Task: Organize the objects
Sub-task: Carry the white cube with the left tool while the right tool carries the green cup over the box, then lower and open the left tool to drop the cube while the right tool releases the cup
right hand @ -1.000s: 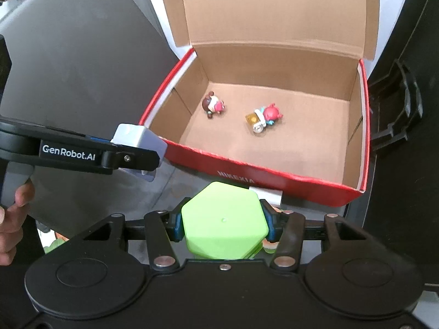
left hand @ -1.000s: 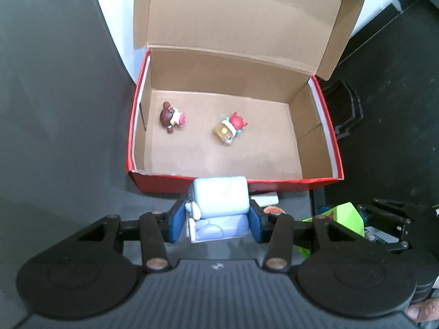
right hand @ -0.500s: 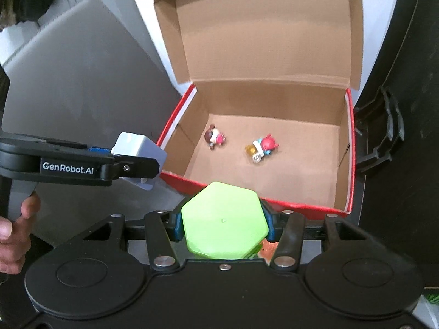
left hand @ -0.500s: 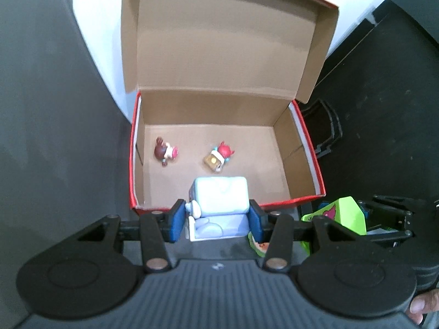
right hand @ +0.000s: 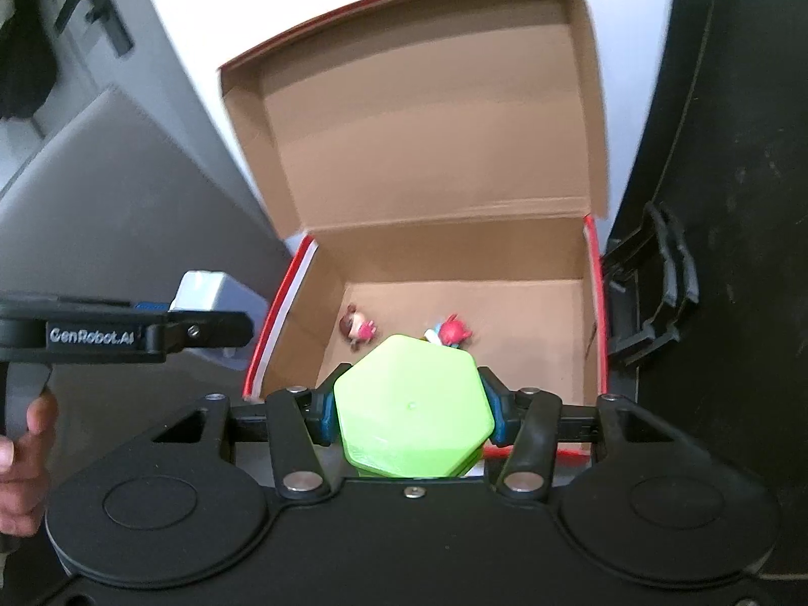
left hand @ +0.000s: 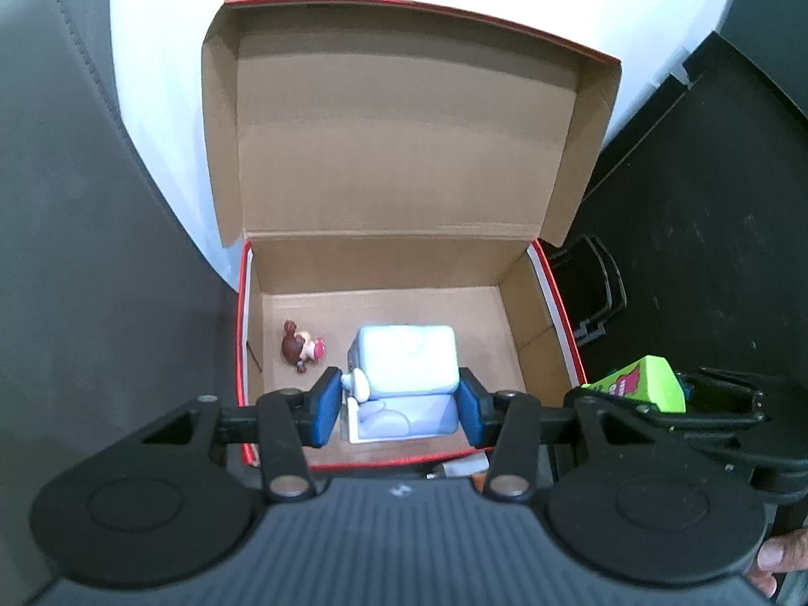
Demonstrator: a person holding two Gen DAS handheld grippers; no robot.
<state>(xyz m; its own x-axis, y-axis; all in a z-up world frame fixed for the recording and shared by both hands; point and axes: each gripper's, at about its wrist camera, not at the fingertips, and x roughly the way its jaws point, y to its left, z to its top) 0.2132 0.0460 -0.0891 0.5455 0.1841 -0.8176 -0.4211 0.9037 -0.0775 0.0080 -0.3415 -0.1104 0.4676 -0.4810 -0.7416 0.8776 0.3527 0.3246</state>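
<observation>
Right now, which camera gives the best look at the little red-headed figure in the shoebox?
The right wrist view: the red-headed figure lies on the shoebox floor, just above the green hexagonal box. In the left wrist view the pale blue box hides it.

We are seeing strong fisheye bending at both views' edges. The white wall (left hand: 166,101) is blowing out; dark surroundings are losing detail. The cardboard box (left hand: 404,161) is catching soft overhead light. The right view is smearing slightly; figurines (right hand: 359,329) are blurring.
</observation>
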